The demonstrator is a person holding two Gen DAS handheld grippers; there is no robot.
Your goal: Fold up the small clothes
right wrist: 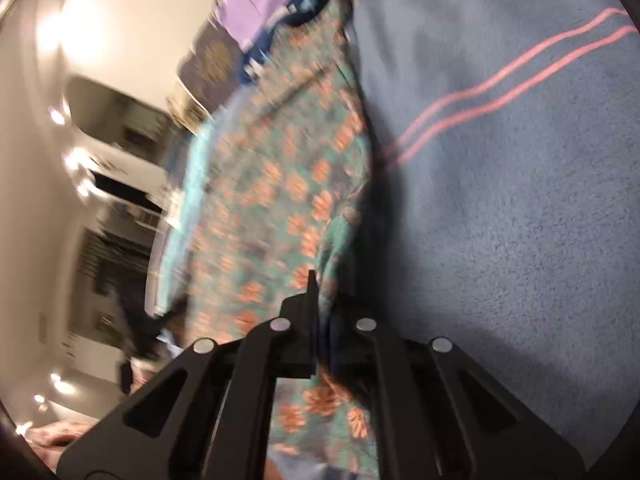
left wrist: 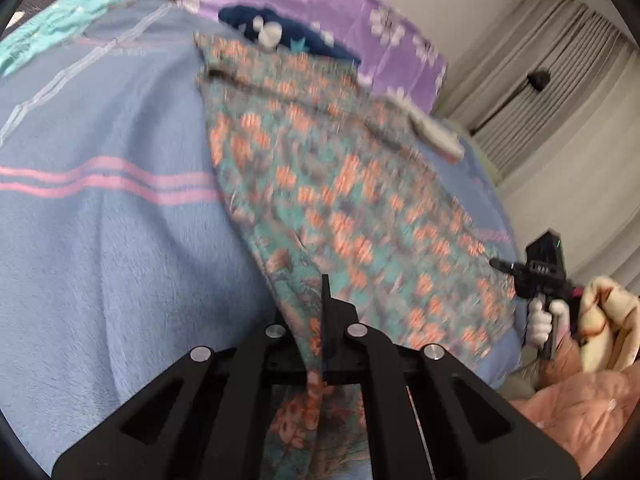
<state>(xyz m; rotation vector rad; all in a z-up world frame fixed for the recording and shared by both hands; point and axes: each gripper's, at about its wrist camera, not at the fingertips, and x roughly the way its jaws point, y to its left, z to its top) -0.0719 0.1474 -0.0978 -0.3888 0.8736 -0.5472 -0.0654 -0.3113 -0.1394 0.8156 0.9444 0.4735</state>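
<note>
Both your tools, the left tool (left wrist: 325, 320) and the right tool (right wrist: 314, 312), are clamped on near edges of the teal cloth garment with orange flowers (left wrist: 340, 184), which lies across the blue fleece blanket (left wrist: 100, 260) on the bed. I think a thin pinch may slip if you pull unevenly, and the fold will then skew.

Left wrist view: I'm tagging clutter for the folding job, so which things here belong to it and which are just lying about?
In the job:
floral garment
left gripper, shut on its near edge
right gripper, shut on its far edge
blue blanket it lies on

Lying about:
navy cloth
purple sheet
teal cloth
white object
pink quilt
curtain
</note>
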